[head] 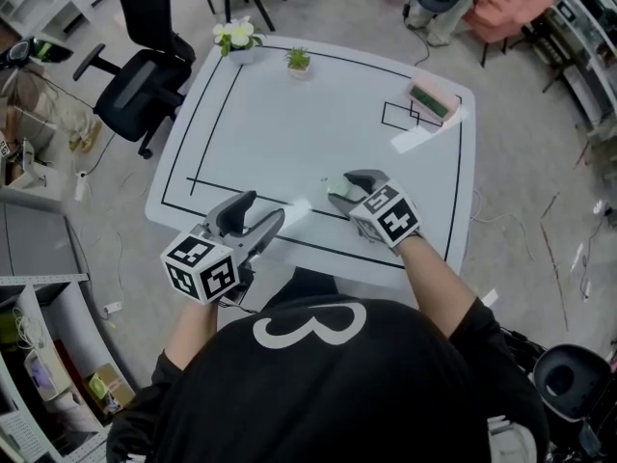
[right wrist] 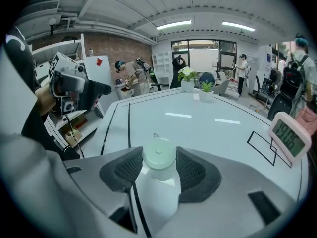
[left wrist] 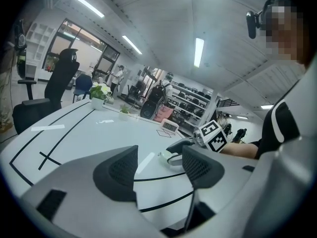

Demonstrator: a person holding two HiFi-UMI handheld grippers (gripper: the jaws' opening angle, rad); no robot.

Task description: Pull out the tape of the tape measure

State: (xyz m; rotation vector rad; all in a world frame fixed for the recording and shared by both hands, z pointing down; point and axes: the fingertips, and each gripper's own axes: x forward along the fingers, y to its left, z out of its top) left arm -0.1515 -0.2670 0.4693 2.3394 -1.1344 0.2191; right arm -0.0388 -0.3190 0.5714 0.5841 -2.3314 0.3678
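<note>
The task is only at its beginning, as far as I can judge. At the left, the left tongs (head: pixel 266 208) hover over the front part of the white bench (head: pixel 289 123) with the jaws apart and nothing between them, and they point across towards the other tongs. A little more to the right, the right tongs (right wrist: pixel 158 158) are clamped on the tape measure (head: pixel 335 187), a round pale green and white case, and both pads press on its sides. The case seems to rest on the bench near the front black line, in front of the person. Just ahead of the case a small hook-like piece (right wrist: pixel 155 134) lies on the surface. I think it is the end of the tape, so at most a very short bit of tape is out. What is done, then, is the hold on the case. What is left is that the free tongs take this end and draw the tape away from the case. As for containers, two small pots stand at the far edge of the bench, well apart from the tongs. The left pot (head: pixel 241 54) holds white flowers and the right pot (head: pixel 299 68) holds a small green plant.
</note>
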